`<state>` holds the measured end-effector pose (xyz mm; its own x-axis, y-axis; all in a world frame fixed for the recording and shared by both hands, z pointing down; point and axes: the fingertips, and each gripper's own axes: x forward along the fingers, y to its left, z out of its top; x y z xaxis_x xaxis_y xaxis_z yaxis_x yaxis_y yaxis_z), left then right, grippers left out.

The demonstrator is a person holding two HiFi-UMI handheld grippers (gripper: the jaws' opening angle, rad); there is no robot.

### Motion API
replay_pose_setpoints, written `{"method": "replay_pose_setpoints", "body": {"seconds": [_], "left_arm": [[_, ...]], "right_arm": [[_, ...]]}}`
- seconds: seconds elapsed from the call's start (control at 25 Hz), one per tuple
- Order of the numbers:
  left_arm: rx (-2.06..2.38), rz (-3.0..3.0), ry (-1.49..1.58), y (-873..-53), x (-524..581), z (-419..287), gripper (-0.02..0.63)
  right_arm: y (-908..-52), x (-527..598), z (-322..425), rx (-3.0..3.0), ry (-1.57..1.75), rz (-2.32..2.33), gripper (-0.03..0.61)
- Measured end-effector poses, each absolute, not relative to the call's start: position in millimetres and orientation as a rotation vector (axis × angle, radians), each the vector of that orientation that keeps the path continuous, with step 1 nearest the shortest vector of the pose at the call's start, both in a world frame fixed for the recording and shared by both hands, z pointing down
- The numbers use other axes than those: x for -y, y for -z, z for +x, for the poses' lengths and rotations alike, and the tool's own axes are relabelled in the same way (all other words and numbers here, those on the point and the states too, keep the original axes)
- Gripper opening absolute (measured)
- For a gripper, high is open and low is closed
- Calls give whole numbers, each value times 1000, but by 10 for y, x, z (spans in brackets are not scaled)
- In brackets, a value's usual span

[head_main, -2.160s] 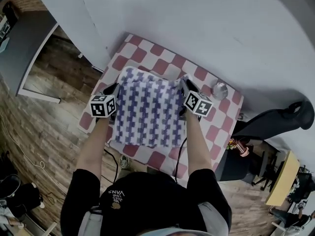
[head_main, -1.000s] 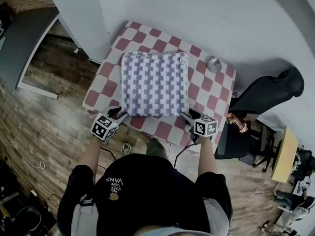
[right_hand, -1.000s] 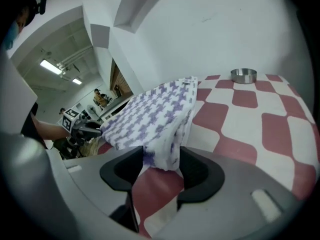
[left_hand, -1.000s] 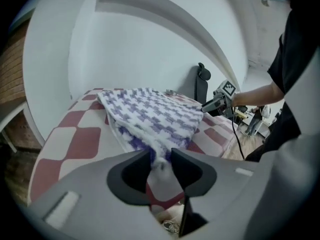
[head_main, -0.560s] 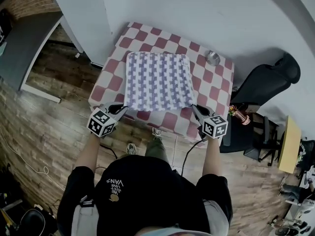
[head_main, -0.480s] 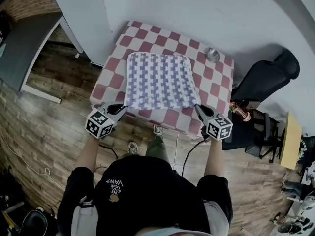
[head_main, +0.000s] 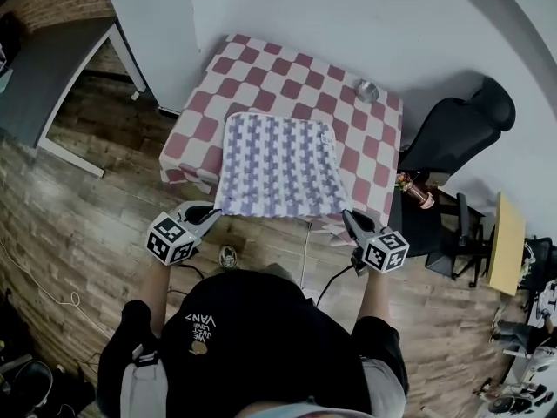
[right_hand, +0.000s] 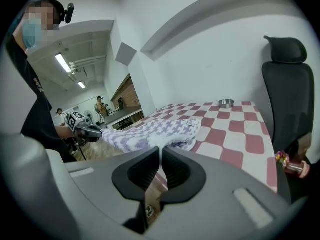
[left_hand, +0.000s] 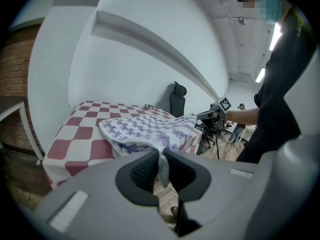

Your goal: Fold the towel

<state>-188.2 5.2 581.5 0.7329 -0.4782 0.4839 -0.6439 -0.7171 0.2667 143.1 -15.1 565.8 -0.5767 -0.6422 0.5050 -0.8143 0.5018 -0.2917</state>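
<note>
A red-and-white checked surface [head_main: 261, 72] carries a purple-and-white towel [head_main: 278, 168], whose near edge hangs past the surface's front edge. The left gripper [head_main: 211, 211] pinches the towel's near left corner. The right gripper [head_main: 347, 217] pinches the near right corner.

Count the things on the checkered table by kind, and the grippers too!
purple-and-white checked towel: 1
small round metal bowl: 1
grippers, left gripper and right gripper, each shut on the towel: 2
total: 4
</note>
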Motion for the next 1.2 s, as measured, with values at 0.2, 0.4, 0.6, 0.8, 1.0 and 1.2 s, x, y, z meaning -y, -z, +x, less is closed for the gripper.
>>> {"method": "replay_pose_setpoints", "body": {"seconds": [0.2, 0.4, 0.6, 0.8, 1.0, 1.2], "left_arm": [[1016, 2474, -505, -5801, -383, -1843, 28], [1193, 2438, -402, -5731, -593, -1763, 29], [1323, 2430, -415, -5632, -685, -1688, 29], [1375, 2416, -440, -5533, -575, -1693, 29], [1373, 2437, -426, -5439, -112, -1762, 29], [1308, 2404, -440, -5526, 541, -1807, 29]], "right_arm": [[-5644, -148, 1468, 2485, -662, 1124, 21], [-5605, -355, 1599, 2601, -536, 1012, 21], [-5625, -392, 1687, 2650, -536, 911, 21], [-5533, -160, 1661, 2679, -554, 900, 21], [-5456, 271, 1602, 2662, -556, 956, 21], [-5552, 841, 1565, 2586, -597, 1054, 23]]}}
